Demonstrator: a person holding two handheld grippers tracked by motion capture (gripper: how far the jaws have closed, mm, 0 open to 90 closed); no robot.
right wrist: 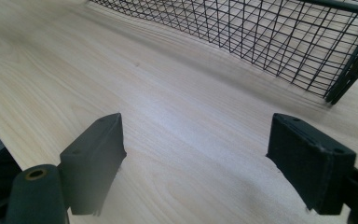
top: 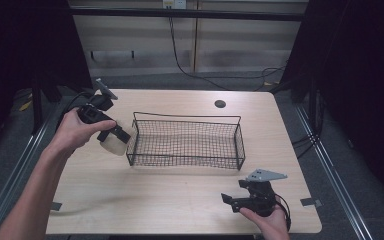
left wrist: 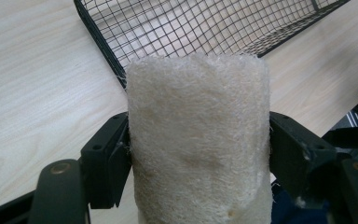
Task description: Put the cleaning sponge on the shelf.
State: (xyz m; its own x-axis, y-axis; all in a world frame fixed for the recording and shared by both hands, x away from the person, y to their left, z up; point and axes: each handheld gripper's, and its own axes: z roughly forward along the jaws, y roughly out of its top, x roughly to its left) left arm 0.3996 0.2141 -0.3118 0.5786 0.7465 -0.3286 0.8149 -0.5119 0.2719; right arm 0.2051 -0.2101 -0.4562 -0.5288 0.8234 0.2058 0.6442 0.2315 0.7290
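Fibrous loofah roll (left wrist: 198, 140) sits clenched in the left tongs (top: 114, 136) beside the wire basket (top: 240, 145), likely awaiting a carry over its rim, while the right tongs (right wrist: 193, 158) gape empty above the counter (right wrist: 168, 116)

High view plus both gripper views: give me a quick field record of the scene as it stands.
left gripper: shut on the loofah roll, held just outside the basket's left end
loofah roll: pale, fibrous, cylindrical, a jaw pressed on each side
wire basket: black mesh, mid-table, nothing seen inside
right gripper: open, nothing between the jaws, near the table's front right
table: light wood
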